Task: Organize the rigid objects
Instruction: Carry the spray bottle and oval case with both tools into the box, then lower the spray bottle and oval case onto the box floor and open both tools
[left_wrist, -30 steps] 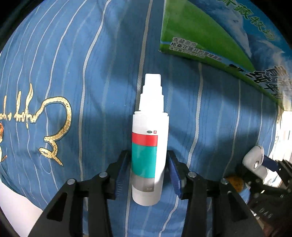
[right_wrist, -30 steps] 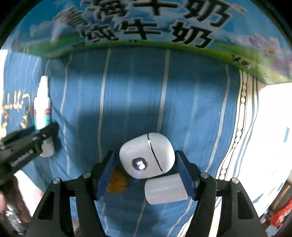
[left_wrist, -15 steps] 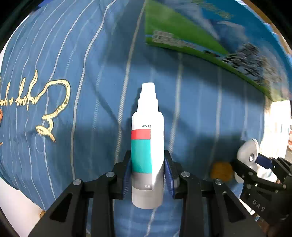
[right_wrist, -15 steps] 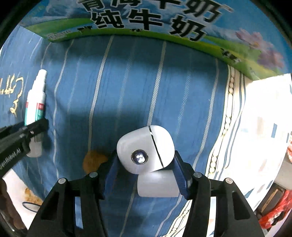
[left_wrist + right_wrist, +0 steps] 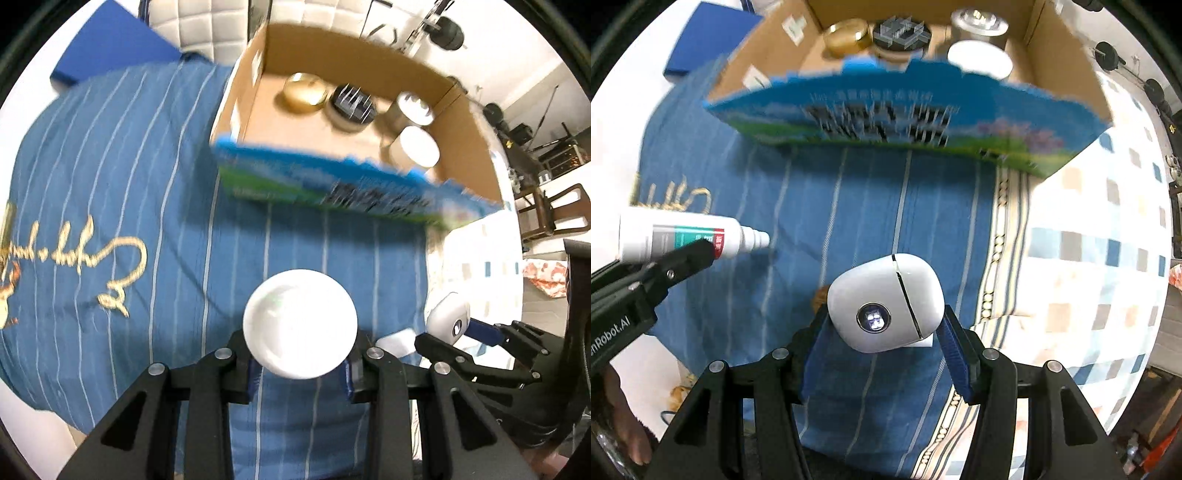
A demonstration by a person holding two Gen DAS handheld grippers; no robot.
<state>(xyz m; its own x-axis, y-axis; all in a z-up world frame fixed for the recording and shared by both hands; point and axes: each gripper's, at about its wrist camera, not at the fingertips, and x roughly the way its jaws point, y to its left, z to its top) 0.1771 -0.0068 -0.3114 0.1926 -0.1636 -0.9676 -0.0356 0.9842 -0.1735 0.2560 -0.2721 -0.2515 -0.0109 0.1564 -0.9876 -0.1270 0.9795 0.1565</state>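
left hand-held gripper (image 5: 300, 363) clamps bottle (image 5: 683, 236) | right hand-held gripper (image 5: 882, 345) clamps white case (image 5: 884, 302) | "nRobot.AI"

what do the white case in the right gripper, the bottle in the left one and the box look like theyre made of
White case: likely glossy hard plastic, with a smooth shine and a thin lid seam.
Bottle: seemingly opaque white plastic with a printed label; its base looks smooth.
Box: cardboard, with plain brown matte inner walls and a printed outer face.
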